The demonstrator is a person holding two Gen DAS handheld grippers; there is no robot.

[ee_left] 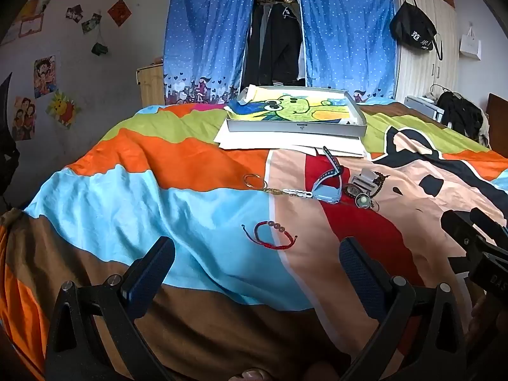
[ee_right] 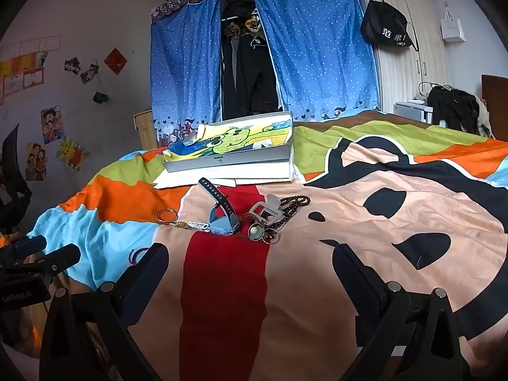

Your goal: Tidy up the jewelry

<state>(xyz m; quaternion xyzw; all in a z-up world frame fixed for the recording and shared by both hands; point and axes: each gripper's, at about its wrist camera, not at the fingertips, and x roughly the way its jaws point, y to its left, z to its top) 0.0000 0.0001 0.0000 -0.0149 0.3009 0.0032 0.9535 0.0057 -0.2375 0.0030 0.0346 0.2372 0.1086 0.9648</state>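
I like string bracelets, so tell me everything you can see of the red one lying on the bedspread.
The red cord bracelet is a thin braided-looking string bent into an open loop, with a few round brownish beads strung together at its top and loose tails trailing off each end. It lies flat on the light blue patch of the bedspread, apart from the other jewelry farther back. Nothing touches it.

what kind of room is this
Most likely a bedroom in a home: a bed with a colourful cartoon quilt, a clothes closet behind blue dotted curtains, and cartoon posters stuck on the wall.
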